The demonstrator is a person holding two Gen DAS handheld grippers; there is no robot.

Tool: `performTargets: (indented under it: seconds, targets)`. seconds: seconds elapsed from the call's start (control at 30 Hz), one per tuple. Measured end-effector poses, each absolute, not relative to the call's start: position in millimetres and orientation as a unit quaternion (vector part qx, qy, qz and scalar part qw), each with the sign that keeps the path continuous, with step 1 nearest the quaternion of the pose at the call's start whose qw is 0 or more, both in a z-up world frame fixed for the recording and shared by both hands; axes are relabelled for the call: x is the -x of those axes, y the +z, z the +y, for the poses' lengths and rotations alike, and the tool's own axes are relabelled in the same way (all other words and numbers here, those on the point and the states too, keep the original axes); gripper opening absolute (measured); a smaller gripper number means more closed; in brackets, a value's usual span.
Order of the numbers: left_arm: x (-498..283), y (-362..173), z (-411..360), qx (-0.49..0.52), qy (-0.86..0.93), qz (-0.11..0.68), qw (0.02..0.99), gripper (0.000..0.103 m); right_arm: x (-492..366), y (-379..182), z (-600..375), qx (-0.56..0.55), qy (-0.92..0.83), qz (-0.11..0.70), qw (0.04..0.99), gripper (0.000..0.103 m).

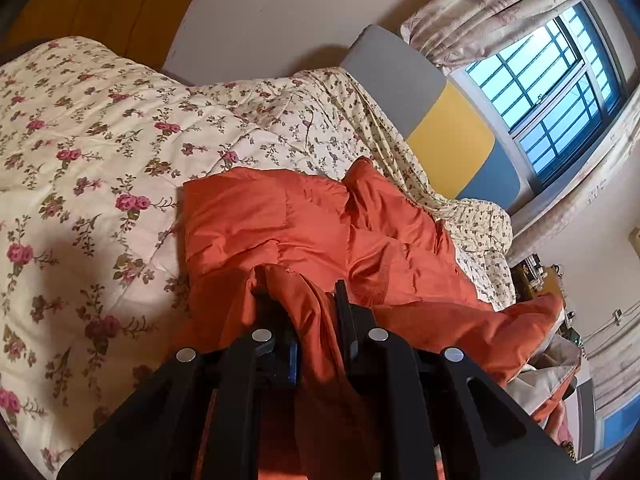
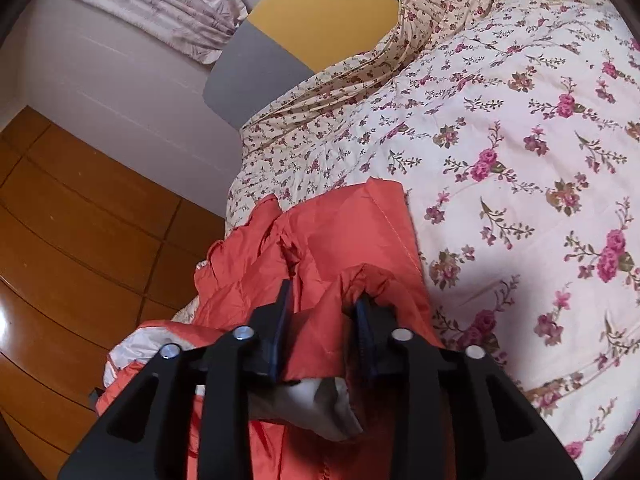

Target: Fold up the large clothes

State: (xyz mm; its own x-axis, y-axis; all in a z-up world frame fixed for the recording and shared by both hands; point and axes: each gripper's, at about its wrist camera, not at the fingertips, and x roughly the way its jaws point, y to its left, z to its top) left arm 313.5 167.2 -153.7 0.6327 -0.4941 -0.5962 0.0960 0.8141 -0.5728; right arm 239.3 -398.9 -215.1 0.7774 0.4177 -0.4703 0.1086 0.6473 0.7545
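Bed [image 1: 80, 168]: one orange garment [image 1: 280, 216], two grippers [image 1: 306, 300] [image 2: 322, 300] clamping.

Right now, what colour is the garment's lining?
Pale whitish-grey, under the orange jacket; best in the right wrist view.

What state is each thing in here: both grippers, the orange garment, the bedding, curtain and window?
Left gripper: shut on a bunched fold of the orange garment.
Right gripper: shut on another fold of it, pale lining showing below.
Orange garment: crumpled, partly spread on the bed, not yet folded flat.
Floral quilt: spread over the bed, lightly rumpled.
Curtain: drawn aside, bunched.
Window: uncovered, daylight outside; open or closed unclear.
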Motion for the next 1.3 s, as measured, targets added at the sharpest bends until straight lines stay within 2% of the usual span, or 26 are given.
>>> performTargets:
  seconds: [0.1, 0.13, 0.2, 0.23, 0.27, 0.3, 0.33, 0.37, 0.5, 0.63, 0.77, 0.9, 0.93, 0.97, 1.0, 1.03, 1.07, 1.1, 1.13, 1.17, 1.23, 1.3]
  targets:
    - [-320, -154, 171, 0.278, -0.168, 0.403, 0.856, 0.018, -238, -210, -400, -0.430, 0.103, 0.297, 0.846, 0.064]
    - [-322, -153, 173, 0.288, -0.168, 0.405, 0.852, 0.022, -235, -206, -401, -0.437, 0.105, 0.278, 0.849, 0.075]
    - [-323, -148, 179, 0.313, -0.174, 0.398, 0.844, 0.034, -225, -197, -406, -0.432, 0.095, 0.238, 0.865, 0.085]
    - [-321, -145, 183, 0.325, -0.181, 0.387, 0.844, 0.049, -220, -192, -407, -0.425, 0.091, 0.225, 0.872, 0.086]
    - [-316, -140, 190, 0.342, -0.193, 0.362, 0.846, 0.071, -214, -189, -410, -0.414, 0.086, 0.215, 0.881, 0.088]
    - [-311, -136, 195, 0.350, -0.195, 0.342, 0.850, 0.080, -207, -187, -414, -0.404, 0.079, 0.211, 0.887, 0.092]
    - [-303, -131, 203, 0.355, -0.187, 0.314, 0.860, 0.094, -204, -186, -416, -0.398, 0.072, 0.211, 0.890, 0.094]
    - [-293, -125, 211, 0.355, -0.167, 0.284, 0.875, 0.099, -197, -188, -419, -0.392, 0.064, 0.214, 0.892, 0.095]
    - [-269, -131, 237, 0.361, -0.137, 0.250, 0.888, 0.099, -173, -215, -430, -0.386, 0.049, 0.260, 0.883, 0.097]
    - [-251, -168, 237, 0.351, -0.149, 0.303, 0.873, 0.099, -158, -249, -431, -0.405, 0.065, 0.309, 0.858, 0.097]
    - [-241, -195, 219, 0.333, -0.180, 0.341, 0.860, 0.099, -155, -253, -413, -0.372, 0.096, 0.310, 0.870, 0.098]
    - [-249, -200, 189, 0.298, -0.194, 0.356, 0.864, 0.099, -166, -253, -396, -0.364, 0.102, 0.332, 0.864, 0.083]
    - [-252, -200, 183, 0.287, -0.191, 0.357, 0.868, 0.099, -166, -255, -396, -0.369, 0.101, 0.333, 0.862, 0.071]
    - [-256, -200, 177, 0.278, -0.188, 0.367, 0.867, 0.091, -165, -257, -397, -0.381, 0.100, 0.333, 0.857, 0.064]
    - [-260, -202, 173, 0.272, -0.183, 0.375, 0.867, 0.086, -162, -259, -398, -0.389, 0.101, 0.332, 0.853, 0.053]
    - [-261, -201, 169, 0.261, -0.176, 0.382, 0.869, 0.076, -157, -259, -399, -0.399, 0.109, 0.327, 0.849, 0.044]
    - [-260, -199, 167, 0.253, -0.173, 0.384, 0.871, 0.067, -151, -258, -400, -0.399, 0.114, 0.325, 0.850, 0.041]
    - [-257, -197, 166, 0.249, -0.175, 0.385, 0.871, 0.063, -146, -257, -400, -0.395, 0.117, 0.324, 0.852, 0.036]
    - [-254, -195, 167, 0.251, -0.180, 0.386, 0.869, 0.053, -139, -253, -399, -0.386, 0.119, 0.322, 0.856, 0.033]
    - [-249, -193, 169, 0.255, -0.187, 0.386, 0.867, 0.047, -133, -250, -399, -0.382, 0.123, 0.319, 0.859, 0.032]
    - [-240, -190, 173, 0.255, -0.194, 0.388, 0.864, 0.042, -124, -246, -397, -0.375, 0.126, 0.317, 0.862, 0.031]
    - [-228, -188, 173, 0.249, -0.203, 0.389, 0.863, 0.040, -110, -244, -400, -0.374, 0.127, 0.320, 0.861, 0.030]
